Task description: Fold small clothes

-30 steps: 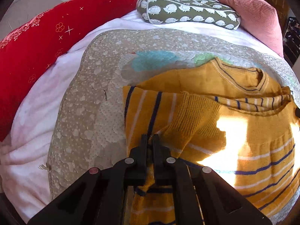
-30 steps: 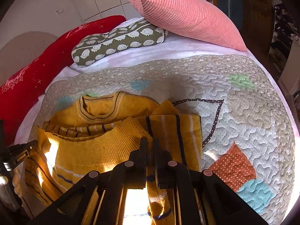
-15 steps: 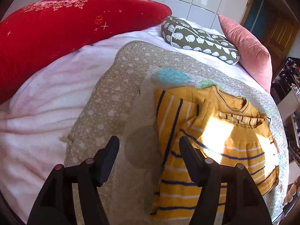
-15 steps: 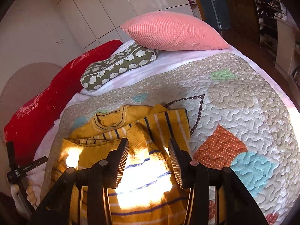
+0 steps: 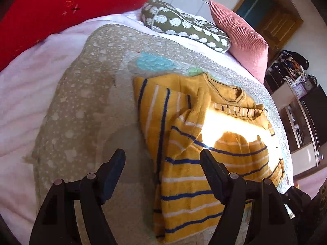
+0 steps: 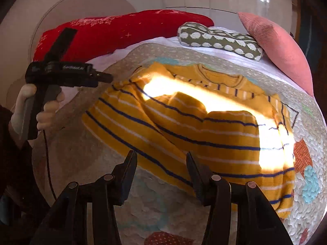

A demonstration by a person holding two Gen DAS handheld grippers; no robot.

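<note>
1. While lying partly folded on the patchwork quilt, yellow striped sweater — both sleeves laid across the chest, sun patch over the middle.
2. Left gripper — fingers spread wide, nothing between them; above the quilt just left of the sweater's edge.
3. Right gripper — fingers spread, nothing held; above the sweater's hem.
4. Red bolster, green hedgehog-print cushion, pink ribbed pillow — beyond the sweater's collar, off the quilt.
</note>
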